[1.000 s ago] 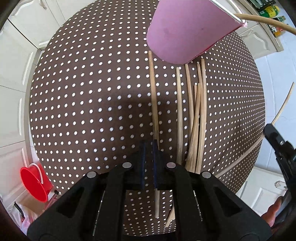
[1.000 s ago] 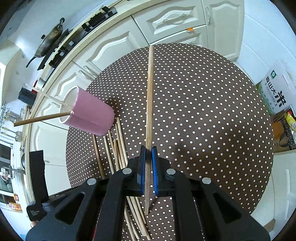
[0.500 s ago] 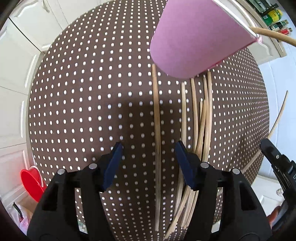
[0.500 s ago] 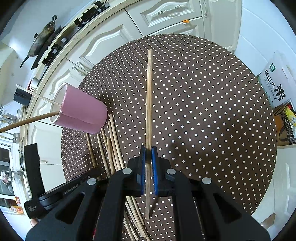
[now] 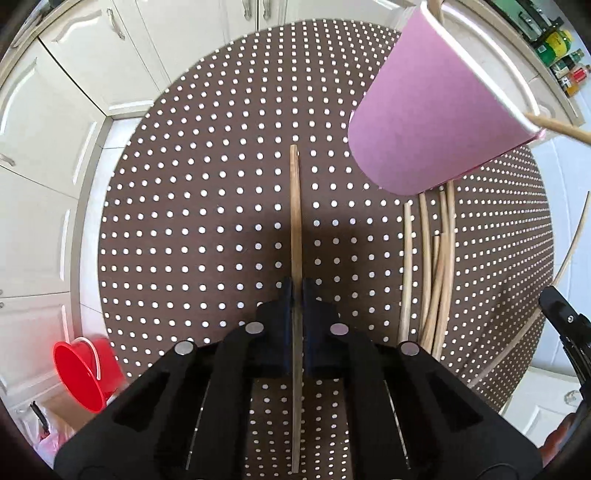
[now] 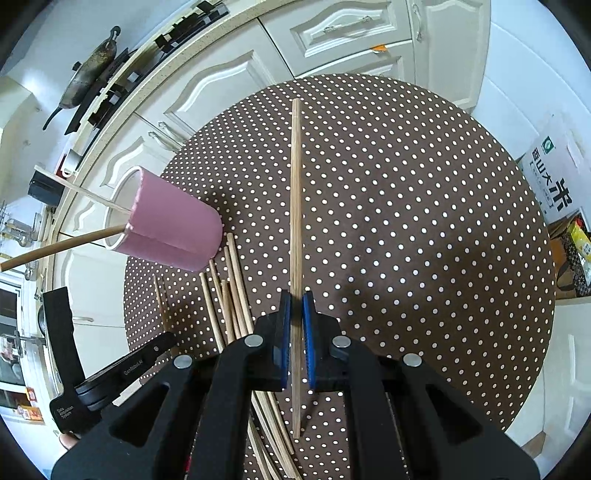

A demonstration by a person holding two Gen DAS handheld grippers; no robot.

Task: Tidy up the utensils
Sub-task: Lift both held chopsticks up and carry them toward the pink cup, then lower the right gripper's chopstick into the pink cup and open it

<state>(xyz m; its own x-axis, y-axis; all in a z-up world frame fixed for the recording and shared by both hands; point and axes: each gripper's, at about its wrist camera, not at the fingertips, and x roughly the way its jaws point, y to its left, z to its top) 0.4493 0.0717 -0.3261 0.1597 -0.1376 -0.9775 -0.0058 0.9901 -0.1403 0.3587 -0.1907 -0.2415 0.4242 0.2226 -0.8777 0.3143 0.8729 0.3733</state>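
A pink cup [image 5: 439, 107] stands on the round brown polka-dot table [image 5: 207, 206] and holds two chopsticks; it also shows in the right wrist view [image 6: 173, 229]. My left gripper [image 5: 296, 291] is shut on a wooden chopstick [image 5: 294, 206] lifted left of the cup. My right gripper [image 6: 296, 306] is shut on another chopstick [image 6: 295, 192] held above the table. Several loose chopsticks [image 5: 436, 266] lie bundled on the table by the cup's base, also seen in the right wrist view [image 6: 231, 295].
White kitchen cabinets [image 6: 332, 33] curve around the table. A red bucket [image 5: 83, 373] sits on the floor at the left. A cardboard box [image 6: 554, 177] stands at the right. The left gripper's body [image 6: 110, 376] shows at the right view's lower left.
My left gripper opened over a chopstick, then shut on it and drew it left, away from the bundle. My right gripper kept its chopstick and barely shifted.
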